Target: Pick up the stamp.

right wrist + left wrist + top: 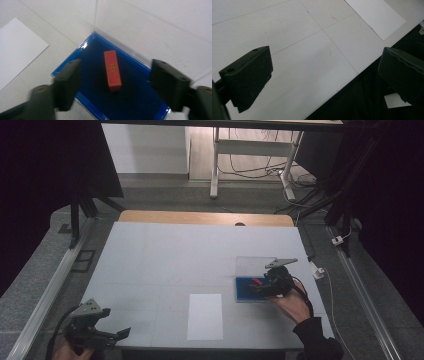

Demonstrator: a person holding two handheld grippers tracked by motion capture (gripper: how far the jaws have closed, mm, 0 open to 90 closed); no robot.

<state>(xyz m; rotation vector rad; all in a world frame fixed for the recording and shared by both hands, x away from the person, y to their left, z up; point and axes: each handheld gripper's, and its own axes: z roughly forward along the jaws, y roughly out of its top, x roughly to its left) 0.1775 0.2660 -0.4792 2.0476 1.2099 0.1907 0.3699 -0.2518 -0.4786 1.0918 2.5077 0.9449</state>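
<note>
In the high view, we see the blue tray (244,292) lying on the worktop (165,260), just to the right of the white sheet of paper (205,316). A clear lid (252,265) stands up from the tray's far edge. The right gripper (261,289) hangs over the tray, held by a hand (292,302) that comes in from the side of the tray away from the paper. A small red thing shows in the tray just beside the gripper; we cannot tell from here whether it is touched. The left gripper (122,334) sits well apart from the tray, beyond the paper, at the worktop's near edge.

In the left gripper view, we see the left gripper (324,77) released, its two black jaws wide apart with bare worktop (294,57) and the worktop's edge between them. A corner of the white sheet of paper (377,17) lies farther off, away from the tray.

In the right gripper view, we look down into the blue tray (140,100). The red block (112,71) lies flat on the tray's dark floor, near its middle. The right gripper (115,83) is unclenched: its jaws stand on either side of the block with a clear gap on each side, touching nothing. The clear lid (120,20) rises from the tray's far rim, and the paper (17,47) lies beside the tray.
</note>
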